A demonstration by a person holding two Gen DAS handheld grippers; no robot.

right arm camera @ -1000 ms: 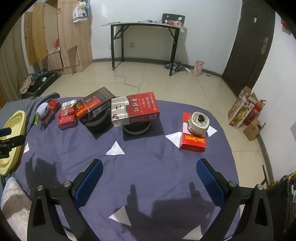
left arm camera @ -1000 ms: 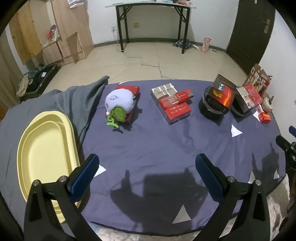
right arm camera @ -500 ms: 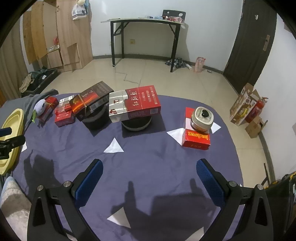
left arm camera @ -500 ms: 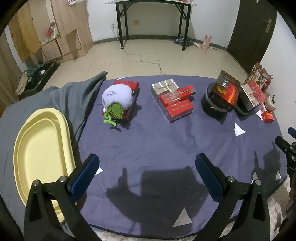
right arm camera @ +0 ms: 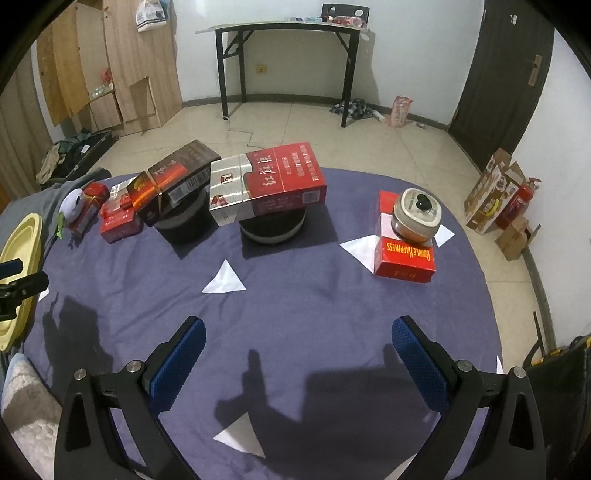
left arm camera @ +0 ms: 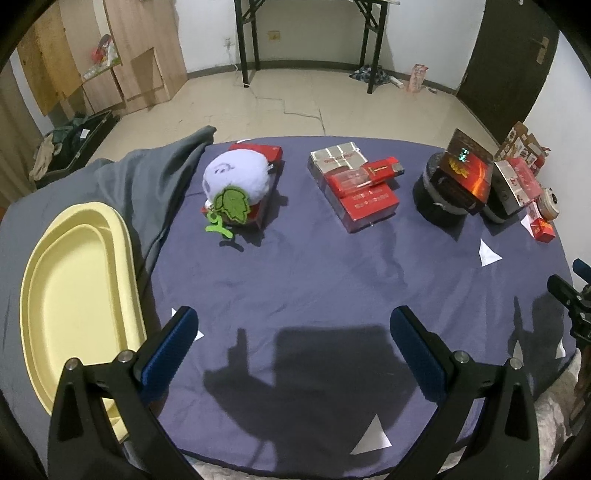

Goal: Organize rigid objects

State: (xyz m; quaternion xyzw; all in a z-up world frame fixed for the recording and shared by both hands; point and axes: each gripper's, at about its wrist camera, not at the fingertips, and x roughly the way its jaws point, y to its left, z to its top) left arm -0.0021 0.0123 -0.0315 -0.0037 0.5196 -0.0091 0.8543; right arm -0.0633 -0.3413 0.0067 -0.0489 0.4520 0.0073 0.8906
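My left gripper (left arm camera: 293, 334) hangs open over the near part of the purple cloth, nothing between its blue pads. A white plush with a green leaf tag (left arm camera: 236, 181) lies on a red box (left arm camera: 271, 153) at the far left. A stack of red and silver boxes (left arm camera: 356, 188) sits mid-table. A dark box (left arm camera: 467, 171) rests tilted on a black round tin (left arm camera: 436, 206). My right gripper (right arm camera: 297, 347) is open and empty too. Ahead of it, a red and silver carton (right arm camera: 269, 184) lies on a round tin (right arm camera: 273, 229), and a small jar (right arm camera: 417, 214) stands on a red box (right arm camera: 404, 254).
A yellow oval tray (left arm camera: 70, 302) lies on a grey blanket (left arm camera: 147, 181) at the table's left. The round table's edge falls away close behind both grippers. Beyond stand a black-legged desk (right arm camera: 284, 29), wooden panels, cardboard boxes and a fire extinguisher (right arm camera: 517, 203) on the floor.
Both grippers have risen and tipped slightly, so the objects sit a little lower in view. Nothing on the table has moved, and both grippers stay open.
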